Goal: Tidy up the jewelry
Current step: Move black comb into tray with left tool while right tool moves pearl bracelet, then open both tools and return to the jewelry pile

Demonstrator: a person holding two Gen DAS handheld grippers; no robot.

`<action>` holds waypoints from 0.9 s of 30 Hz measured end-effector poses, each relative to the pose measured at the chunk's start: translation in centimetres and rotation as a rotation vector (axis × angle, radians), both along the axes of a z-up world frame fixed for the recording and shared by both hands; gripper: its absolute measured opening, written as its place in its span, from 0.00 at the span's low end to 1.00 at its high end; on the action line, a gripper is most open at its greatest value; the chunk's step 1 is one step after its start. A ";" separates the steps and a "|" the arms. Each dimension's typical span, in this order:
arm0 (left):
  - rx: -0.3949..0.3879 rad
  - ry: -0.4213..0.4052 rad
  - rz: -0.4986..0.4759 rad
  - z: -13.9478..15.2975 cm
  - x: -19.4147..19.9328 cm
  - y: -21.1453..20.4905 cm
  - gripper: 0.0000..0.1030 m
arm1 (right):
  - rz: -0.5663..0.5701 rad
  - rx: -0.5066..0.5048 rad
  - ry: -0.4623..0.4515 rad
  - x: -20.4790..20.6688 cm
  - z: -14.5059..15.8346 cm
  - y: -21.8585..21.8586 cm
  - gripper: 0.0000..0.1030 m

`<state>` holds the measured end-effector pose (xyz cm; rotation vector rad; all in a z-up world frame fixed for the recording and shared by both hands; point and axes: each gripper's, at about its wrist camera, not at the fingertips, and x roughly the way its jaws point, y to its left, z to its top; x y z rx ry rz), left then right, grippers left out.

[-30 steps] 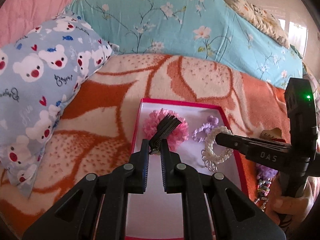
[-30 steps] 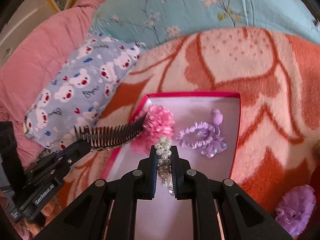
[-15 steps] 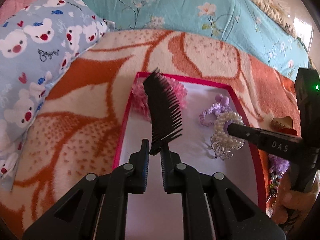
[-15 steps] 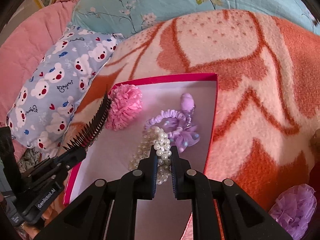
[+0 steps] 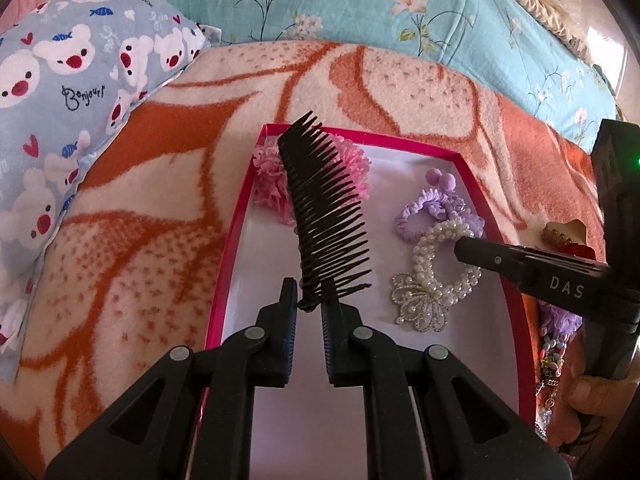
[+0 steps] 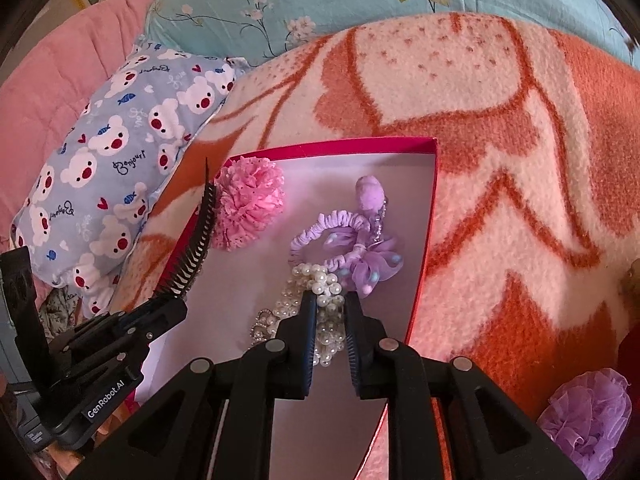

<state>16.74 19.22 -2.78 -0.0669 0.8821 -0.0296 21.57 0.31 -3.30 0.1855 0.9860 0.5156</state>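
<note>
Black comb (image 5: 326,216) stands upright, teeth pointing right

The right gripper (image 6: 329,304), jaws opening, straddles the pearl bracelet (image 6: 320,280) in the pink-rimmed box (image 6: 426,216), with the left gripper (image 6: 168,306) pinching a black comb (image 6: 198,244) at left.

On the blanket (image 6: 500,128) lies the box (image 6: 424,240); in it, a pompom (image 6: 248,204) left, scrunchie (image 6: 340,240) right, pearl bracelet (image 5: 436,264) nearer.
</note>
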 end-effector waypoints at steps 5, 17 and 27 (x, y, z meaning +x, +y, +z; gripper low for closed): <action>0.000 0.017 -0.001 -0.2 0.2 0.1 0.11 | 0.001 -0.006 0.004 0.0 0.2 0.0 0.17; 0.023 0.031 -0.006 0.1 0.0 -0.4 0.44 | 0.002 0.046 -0.041 -1.8 3.0 -1.4 0.33; 0.020 0.044 -0.020 0.3 -0.1 -1.4 0.49 | -0.051 0.074 -0.058 -4.4 4.8 -5.8 0.33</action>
